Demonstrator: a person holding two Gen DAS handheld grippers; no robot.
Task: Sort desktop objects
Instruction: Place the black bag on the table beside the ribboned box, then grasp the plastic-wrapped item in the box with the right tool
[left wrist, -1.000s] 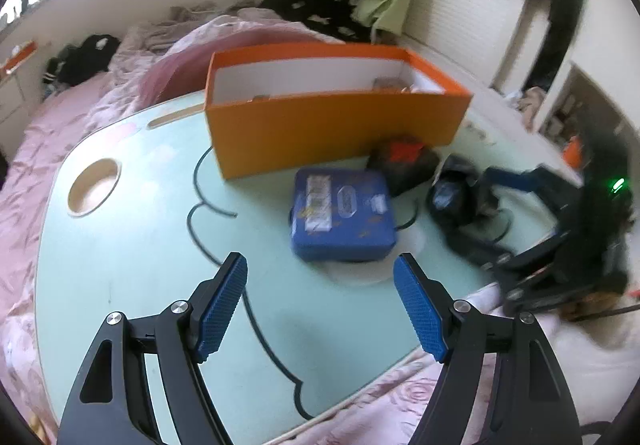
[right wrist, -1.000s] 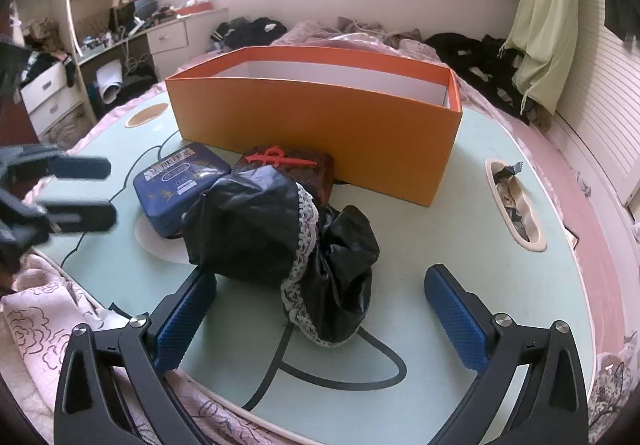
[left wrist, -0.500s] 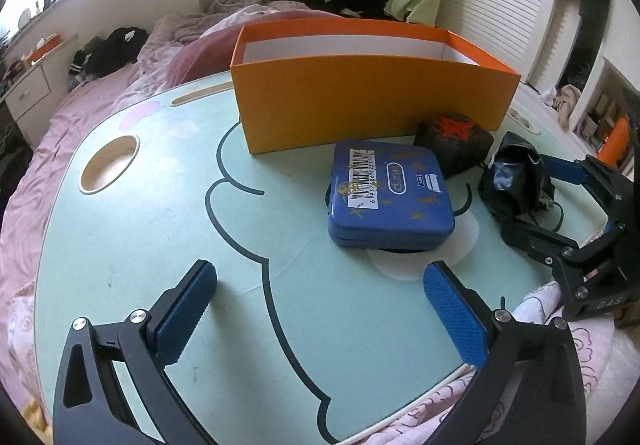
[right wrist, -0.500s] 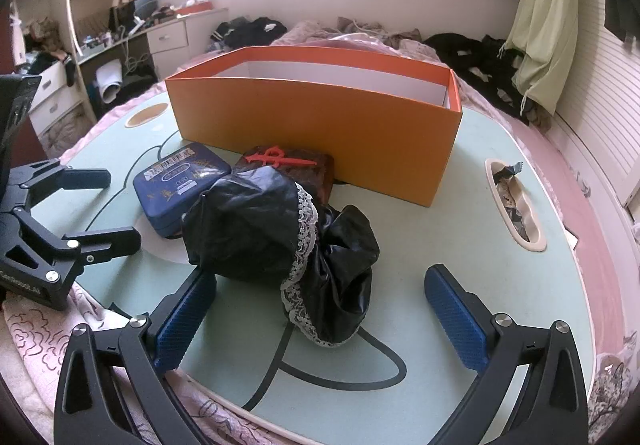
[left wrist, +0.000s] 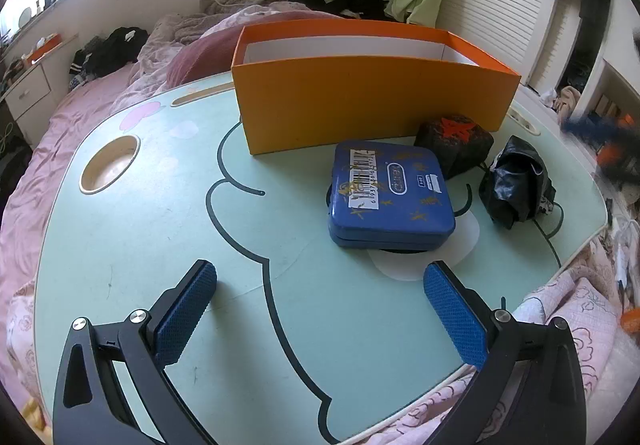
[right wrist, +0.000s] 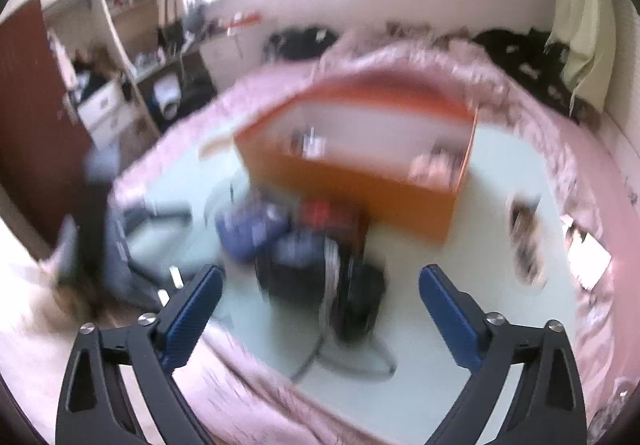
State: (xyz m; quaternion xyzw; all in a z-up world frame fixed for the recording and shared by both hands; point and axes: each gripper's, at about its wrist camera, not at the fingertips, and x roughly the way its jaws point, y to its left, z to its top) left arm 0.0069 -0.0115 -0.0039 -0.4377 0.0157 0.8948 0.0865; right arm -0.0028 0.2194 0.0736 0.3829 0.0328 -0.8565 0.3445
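An orange box point(left wrist: 372, 105) stands open at the back of the pale green lap table point(left wrist: 160, 229). In front of it lie a blue tin point(left wrist: 390, 195), a dark brown pouch with a red mark point(left wrist: 454, 137) and a crumpled black bag point(left wrist: 516, 187). My left gripper point(left wrist: 320, 285) is open and empty, low over the table, short of the tin. My right gripper point(right wrist: 320, 285) is open and empty, raised back from the table; its view is blurred, with the black bag point(right wrist: 320, 285), the tin point(right wrist: 248, 233) and the orange box point(right wrist: 360, 165) ahead.
A round cup hole point(left wrist: 110, 165) sits at the table's left. Pink bedding point(left wrist: 80, 101) surrounds the table. Clothes lie along the far wall. A slot point(right wrist: 524, 237) is at the table's right end in the right wrist view.
My left gripper opened wider and moved nearer to the table and tin. My right gripper pulled up and away fast, blurring its view; it had been around the black bag.
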